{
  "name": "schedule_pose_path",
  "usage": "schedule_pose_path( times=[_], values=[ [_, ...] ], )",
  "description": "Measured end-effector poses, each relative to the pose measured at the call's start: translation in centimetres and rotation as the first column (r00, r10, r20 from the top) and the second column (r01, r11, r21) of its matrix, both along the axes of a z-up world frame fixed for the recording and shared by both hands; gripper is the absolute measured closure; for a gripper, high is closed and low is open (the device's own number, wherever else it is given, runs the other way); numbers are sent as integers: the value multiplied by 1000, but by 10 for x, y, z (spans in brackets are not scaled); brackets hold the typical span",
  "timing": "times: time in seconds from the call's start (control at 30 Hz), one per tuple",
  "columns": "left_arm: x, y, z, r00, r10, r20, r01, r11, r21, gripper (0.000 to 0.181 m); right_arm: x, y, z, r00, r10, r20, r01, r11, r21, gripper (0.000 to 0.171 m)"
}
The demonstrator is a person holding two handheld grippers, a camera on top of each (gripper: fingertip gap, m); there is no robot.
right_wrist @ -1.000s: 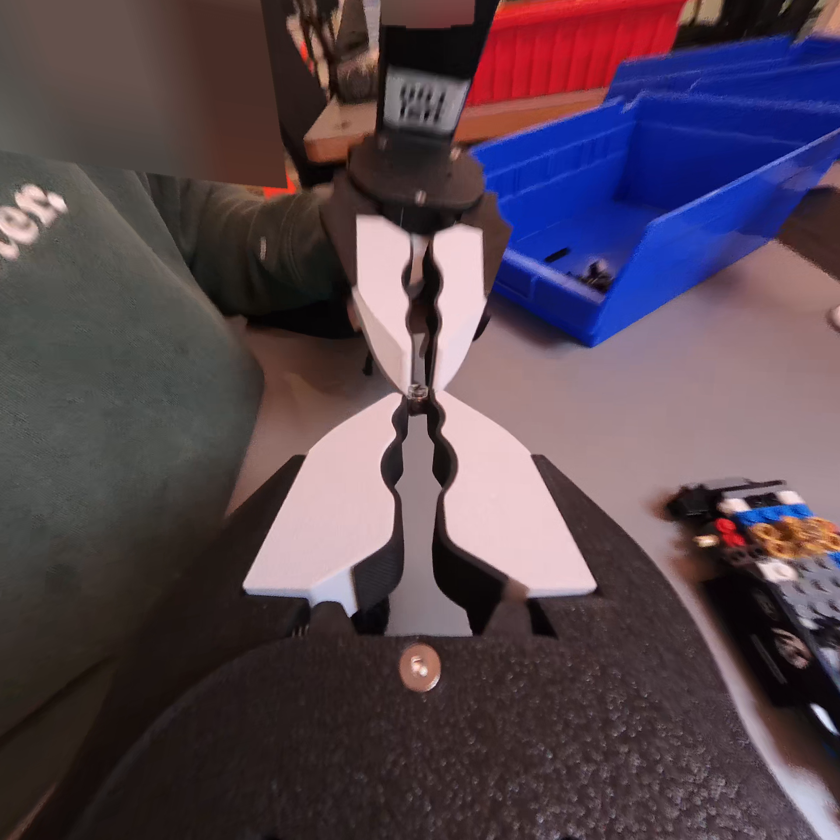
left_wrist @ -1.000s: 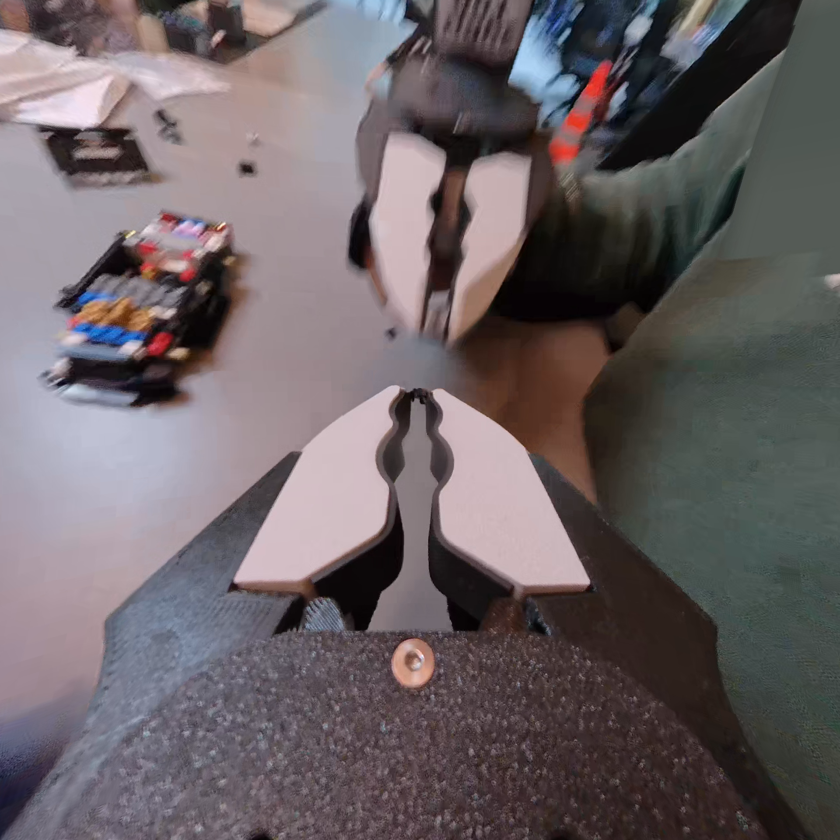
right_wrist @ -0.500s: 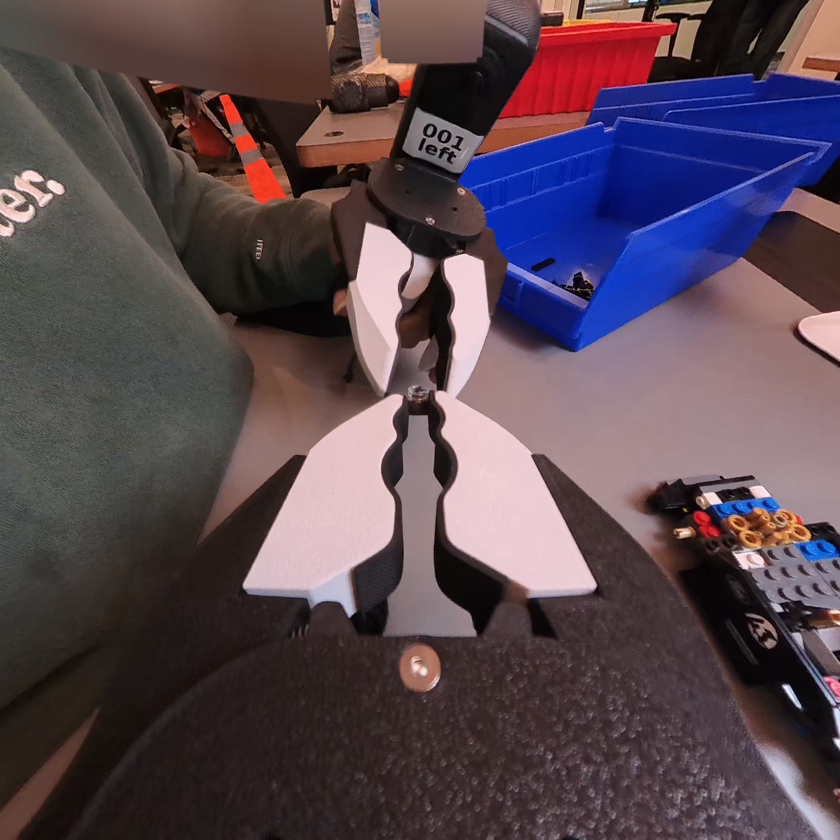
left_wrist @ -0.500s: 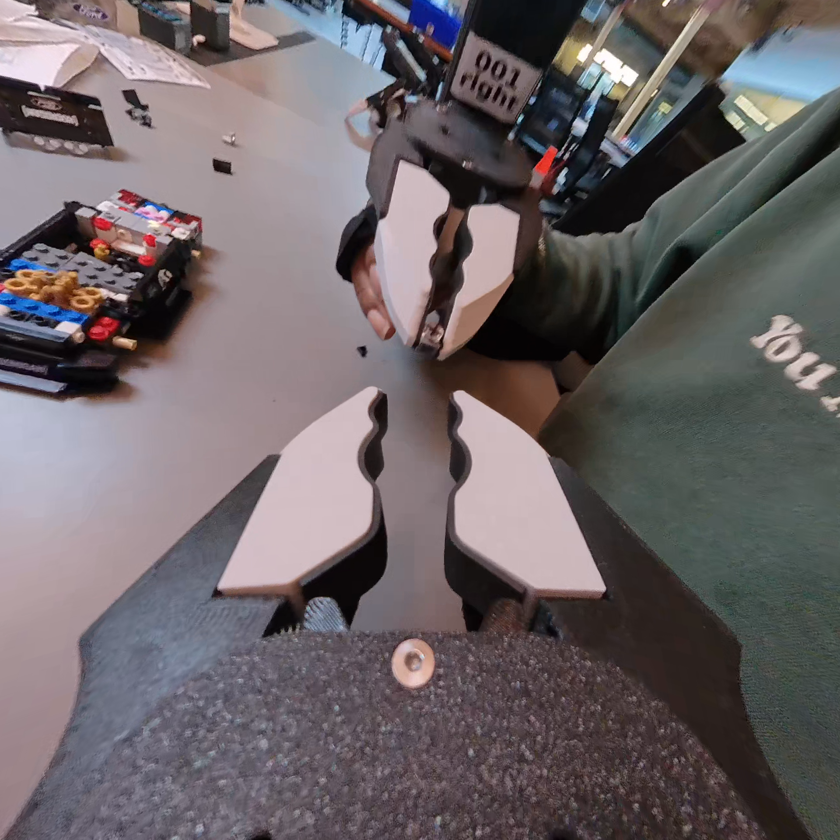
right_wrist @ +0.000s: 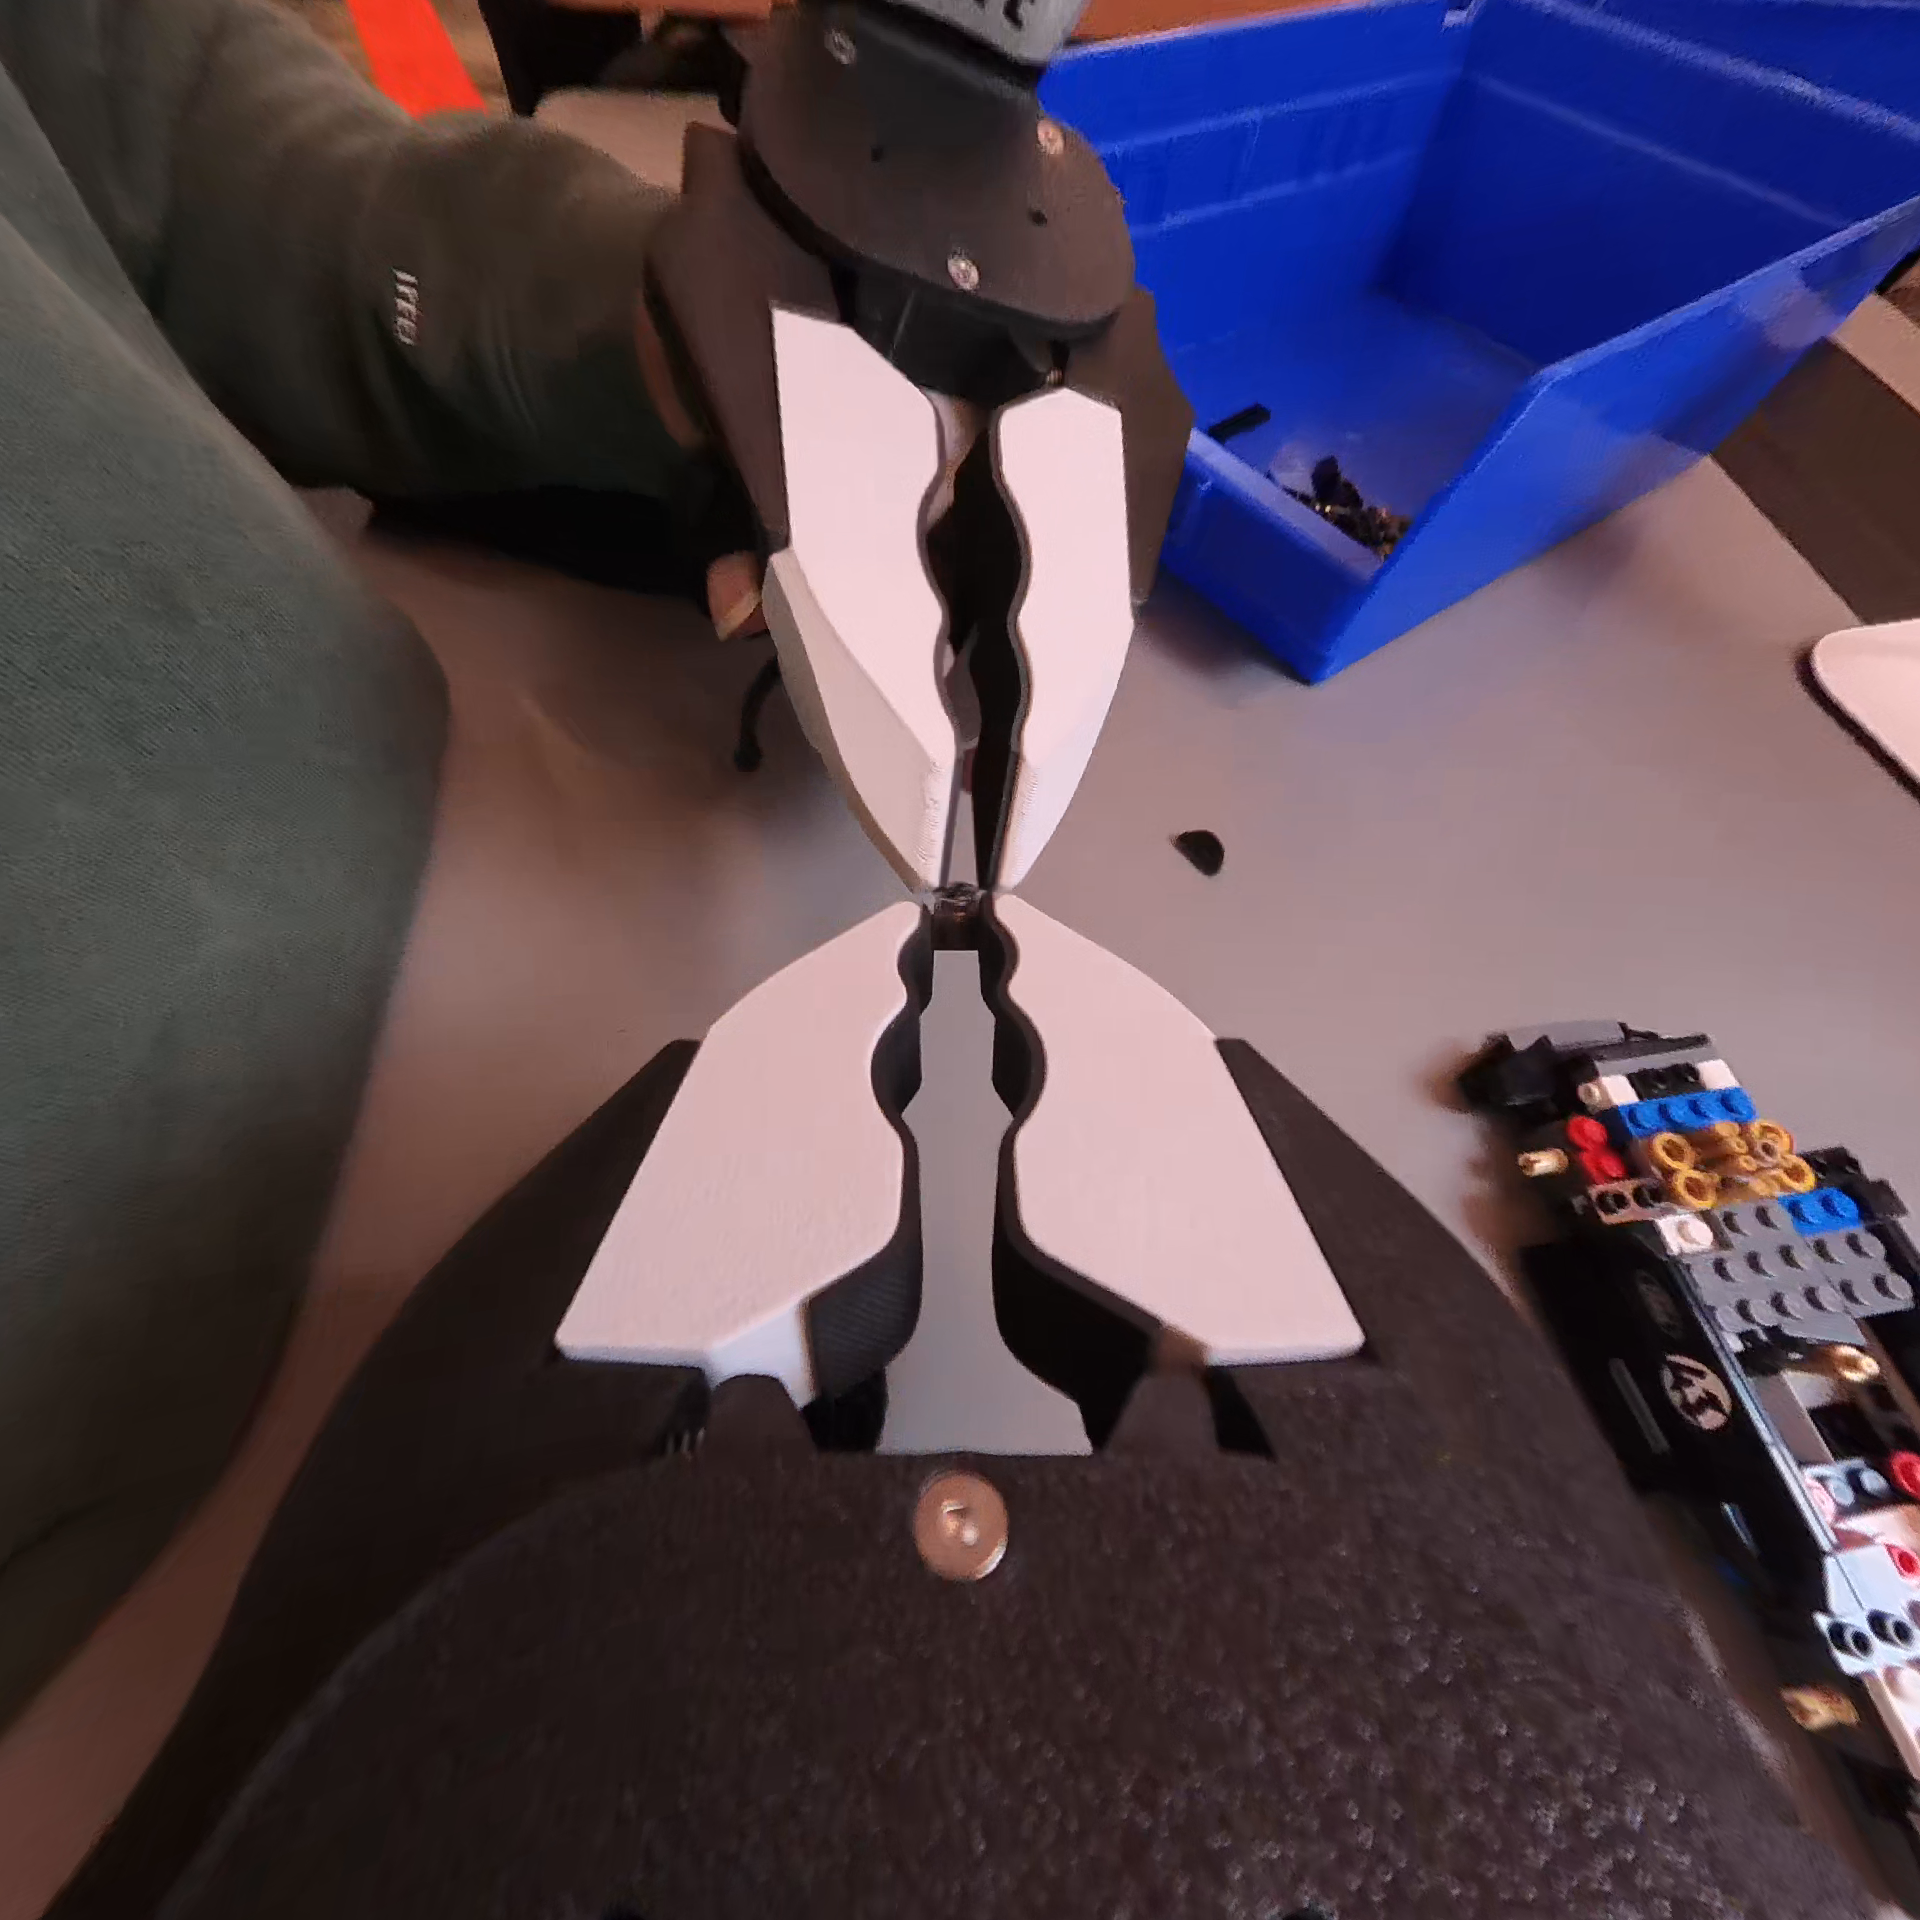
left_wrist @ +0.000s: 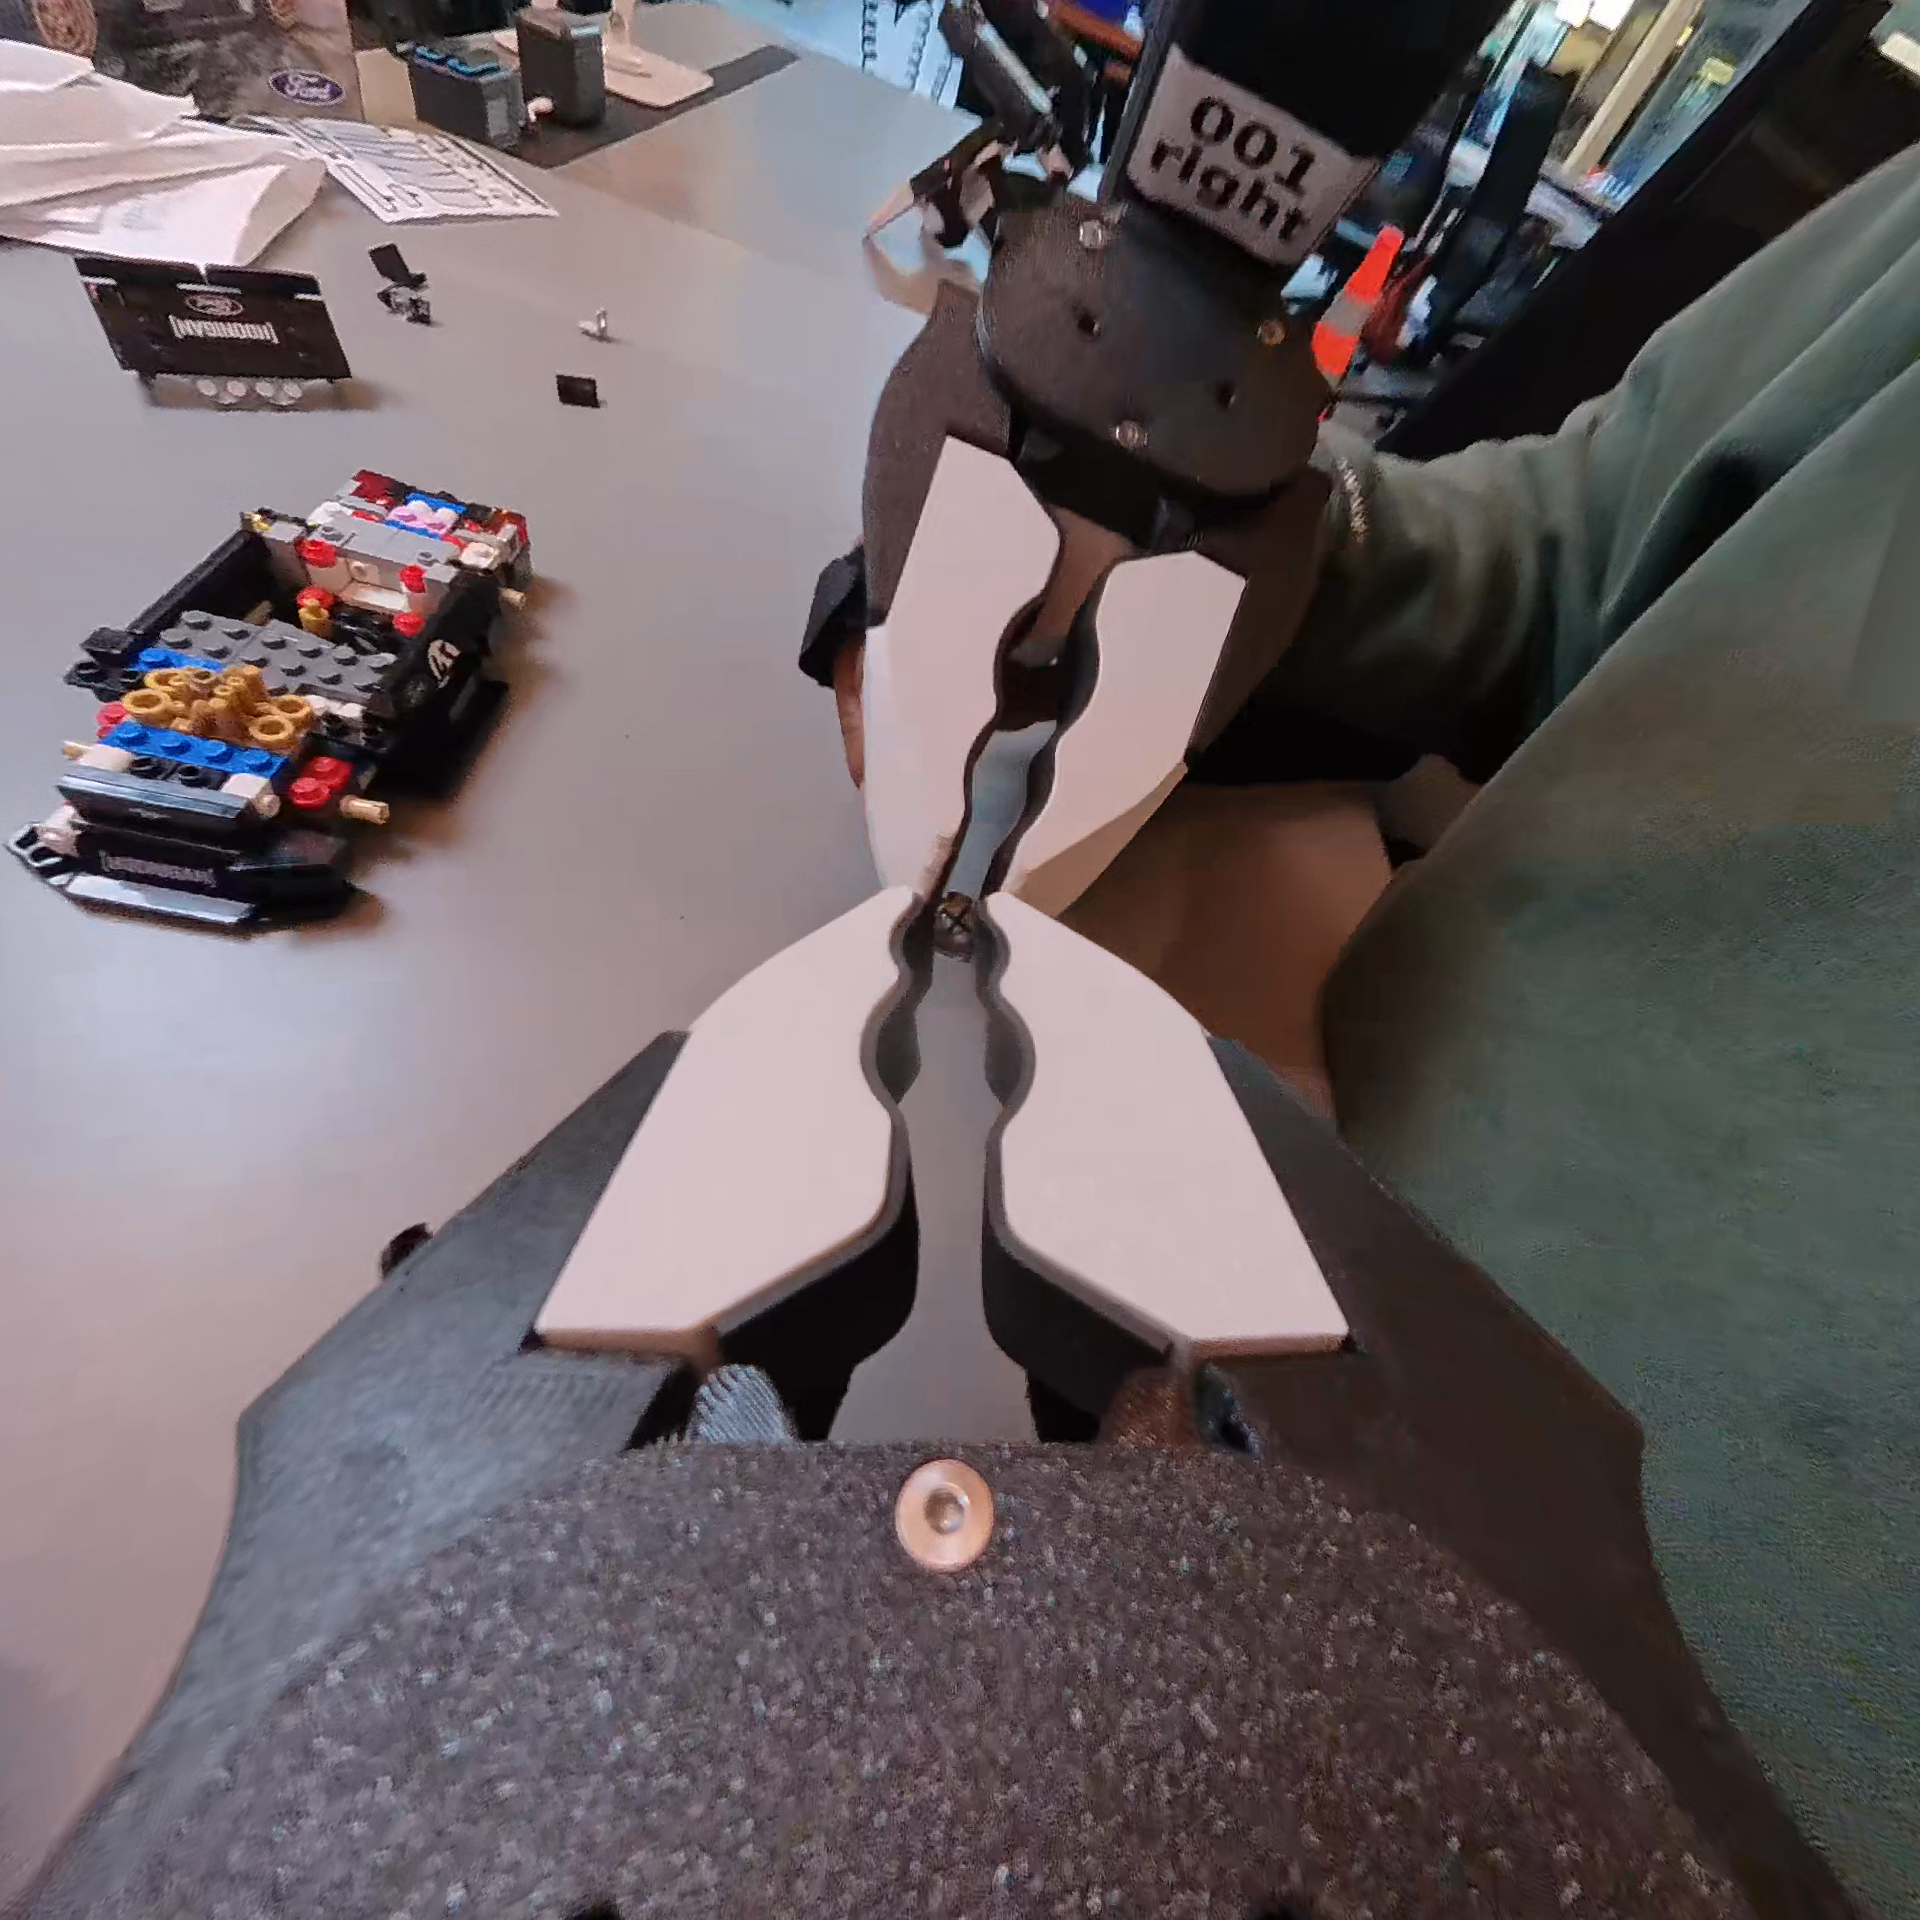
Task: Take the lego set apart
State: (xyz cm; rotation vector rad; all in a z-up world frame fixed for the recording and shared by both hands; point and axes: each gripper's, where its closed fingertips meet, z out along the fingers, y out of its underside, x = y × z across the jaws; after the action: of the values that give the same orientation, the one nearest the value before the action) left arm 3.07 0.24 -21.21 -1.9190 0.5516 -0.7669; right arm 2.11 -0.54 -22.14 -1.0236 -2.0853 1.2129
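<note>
My left gripper (left_wrist: pixel 951 920) and my right gripper (right_wrist: pixel 956 925) meet tip to tip above the grey table (left_wrist: pixel 644 935). A tiny dark round lego piece (left_wrist: pixel 956 923) sits pinched at the tips of both, and it also shows in the right wrist view (right_wrist: pixel 956 902). Both pairs of fingers are closed on it. The right gripper (left_wrist: pixel 971 883) points down at my left one, and the left gripper (right_wrist: pixel 956 878) does the same in the right wrist view. The partly stripped lego car (left_wrist: pixel 281 686) lies on the table to the left, also seen in the right wrist view (right_wrist: pixel 1745 1247).
A blue bin (right_wrist: pixel 1455 312) with small dark parts stands at the back right. A loose black piece (right_wrist: pixel 1200 852) lies on the table. A black lego panel (left_wrist: pixel 213 332), papers (left_wrist: pixel 135 177) and small loose bits (left_wrist: pixel 577 390) lie far left. A person's green sleeve (left_wrist: pixel 1662 935) is close on the right. From either gripper's tips it is about 15 centimetres to the partly stripped lego car (left_wrist: pixel 281 686). It turns up in the right wrist view (right_wrist: pixel 1737 1219) as well.
My left gripper opened half a second ago, apart from the right one, then closed again on the tiny piece at the right gripper's tips. The right gripper stayed shut on it.
</note>
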Motion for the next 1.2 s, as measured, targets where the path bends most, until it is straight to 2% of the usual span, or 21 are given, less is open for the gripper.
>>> schedule_pose_path(
  times=[0.27, 0.5, 0.67, 1.0, 1.2],
  values=[
    [-5, 4, -8, 998, 48, -30, -50, 998, -48, 172, -6, 6, -5, 997, -74, 12, 72, 990, 125, 163],
    [-8, 8, -13, 995, 97, 29, -93, 989, -111, 172, -8, 11, -10, 993, -118, -6, 116, 958, 262, 163],
    [-8, 7, -5, 995, 80, 62, -75, 994, -82, 174, -8, 9, -3, 993, -114, -26, 117, 969, 215, 162],
    [-5, 2, 20, 968, 29, 250, -20, 999, -39, 174, -8, 6, 14, 993, -85, -77, 88, 996, 34, 154],
    [-8, 1, 29, 947, 20, 320, -12, 1000, -27, 174, -6, 2, 29, 987, -81, -139, 82, 997, 2, 163]
  ],
)
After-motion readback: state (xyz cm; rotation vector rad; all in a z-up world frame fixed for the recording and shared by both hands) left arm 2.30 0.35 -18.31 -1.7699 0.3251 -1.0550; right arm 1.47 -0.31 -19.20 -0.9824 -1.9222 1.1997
